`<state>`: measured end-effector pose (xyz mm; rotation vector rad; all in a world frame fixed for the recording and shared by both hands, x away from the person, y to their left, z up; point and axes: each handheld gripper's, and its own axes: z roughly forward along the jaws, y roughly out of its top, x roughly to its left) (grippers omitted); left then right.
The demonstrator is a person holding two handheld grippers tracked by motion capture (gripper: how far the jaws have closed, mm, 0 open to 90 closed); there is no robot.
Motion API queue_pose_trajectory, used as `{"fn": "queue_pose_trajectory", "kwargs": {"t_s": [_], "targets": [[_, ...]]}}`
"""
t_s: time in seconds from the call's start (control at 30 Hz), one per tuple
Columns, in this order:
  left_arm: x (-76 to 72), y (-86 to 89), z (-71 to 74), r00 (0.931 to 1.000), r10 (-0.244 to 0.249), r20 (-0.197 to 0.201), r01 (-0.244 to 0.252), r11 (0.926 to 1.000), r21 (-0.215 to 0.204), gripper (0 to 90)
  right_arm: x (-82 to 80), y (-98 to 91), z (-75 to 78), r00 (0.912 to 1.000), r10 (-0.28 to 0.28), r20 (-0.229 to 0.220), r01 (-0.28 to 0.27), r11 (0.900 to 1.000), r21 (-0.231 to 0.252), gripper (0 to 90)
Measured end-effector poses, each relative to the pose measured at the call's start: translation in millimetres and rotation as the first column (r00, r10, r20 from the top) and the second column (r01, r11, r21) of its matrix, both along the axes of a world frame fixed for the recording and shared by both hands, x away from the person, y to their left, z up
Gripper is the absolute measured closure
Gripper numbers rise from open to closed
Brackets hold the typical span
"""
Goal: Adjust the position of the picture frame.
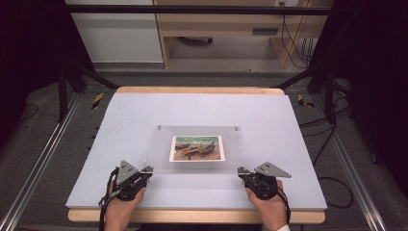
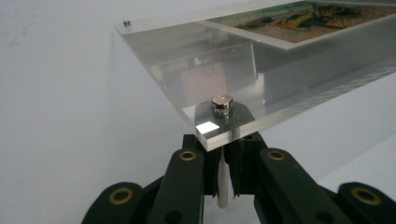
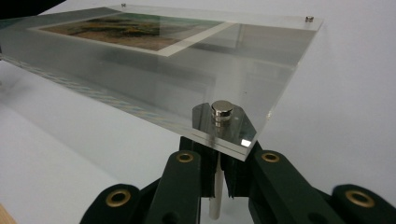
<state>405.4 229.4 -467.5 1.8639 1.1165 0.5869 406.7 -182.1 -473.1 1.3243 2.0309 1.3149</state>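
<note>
Item: clear acrylic frame [image 1: 197, 147] holding a printed picture [image 1: 197, 147], at the middle of the pale table [image 1: 120, 115].

High view: your left gripper [image 1: 144, 171] sits at the frame's near left corner and your right gripper [image 1: 242, 172] at its near right corner, each hand at the table's near edge. Two small studs mark the far corners. From here you cannot tell whether the frame lies flat or is raised.

Left gripper view: the frame [image 2: 219, 70] is off the table [image 2: 60, 116] at this corner. A metal leg post [image 2: 223, 179] hangs below the corner, capped by a round stud [image 2: 222, 101] on top of the pane. Your jaws are closed up tight on that post, the pane's corner just above their tips.

Right gripper view: same arrangement at the other near corner. The stud [image 3: 222, 108] sits on the pane [image 3: 187, 84], and a pale post [image 3: 214, 193] runs down from it between your jaws, which are pinched in on it. The picture [image 3: 126, 30] lies farther along the pane, well apart from the jaws.
</note>
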Motion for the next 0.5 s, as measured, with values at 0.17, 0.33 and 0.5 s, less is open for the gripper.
{"fn": "queue_pose_trajectory", "kwargs": {"t_s": [0.17,0.33,0.5], "targets": [[-0.5,-0.3,-2.6,0.9999,-0.002,-0.015,0.003,0.9999,0.015,82.9,-0.1,-0.3,-2.7,0.9998,0.006,-0.02,-0.006,0.9999,-0.011,84.3],[-0.8,-0.4,-4.1,0.9998,-0.004,-0.021,0.004,0.9997,0.024,82.9,0.1,-0.5,-4.1,0.9995,0.01,-0.032,-0.01,0.9999,-0.01,84.2],[-0.7,-0.4,-5.5,0.9995,-0.003,-0.03,0.004,0.9998,0.019,83.1,0.7,-0.5,-5.6,0.999,0.01,-0.044,-0.011,0.9999,-0.012,84.0]]}}
